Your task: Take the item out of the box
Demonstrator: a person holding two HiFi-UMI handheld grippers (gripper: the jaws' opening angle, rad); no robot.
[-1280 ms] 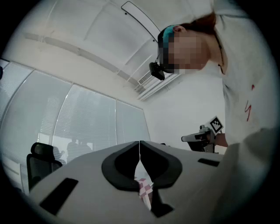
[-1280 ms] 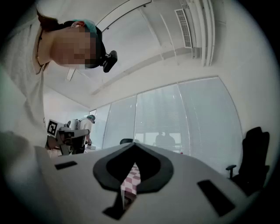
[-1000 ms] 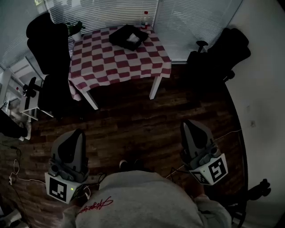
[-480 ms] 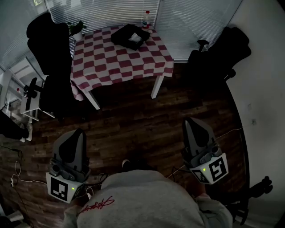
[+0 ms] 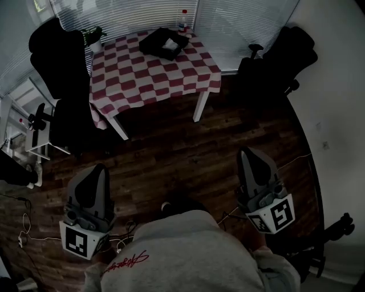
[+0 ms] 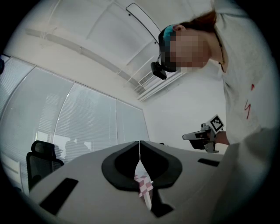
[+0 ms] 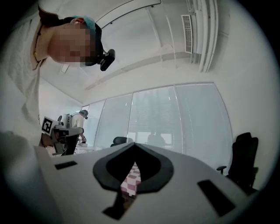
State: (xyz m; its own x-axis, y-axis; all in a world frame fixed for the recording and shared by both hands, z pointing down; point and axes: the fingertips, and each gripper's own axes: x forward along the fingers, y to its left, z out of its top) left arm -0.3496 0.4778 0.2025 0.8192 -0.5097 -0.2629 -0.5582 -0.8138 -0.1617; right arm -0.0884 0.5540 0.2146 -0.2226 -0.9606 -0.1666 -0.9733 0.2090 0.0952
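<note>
1. Box (image 5: 155,43): black and open, it sits on the checked table (image 5: 148,77), well ahead of both grippers.
2. Left gripper (image 5: 97,171) and right gripper (image 5: 251,155): jaws pressed together, holding and touching nothing.
3. White item (image 5: 170,44) inside the box is too small to identify.

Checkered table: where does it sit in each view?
Head view: checkered table, top centre, below the window blinds.
Left gripper view: checkered table, a sliver, lower centre.
Right gripper view: checkered table, a sliver, lower centre.
Shared landmark: window blinds.
</note>
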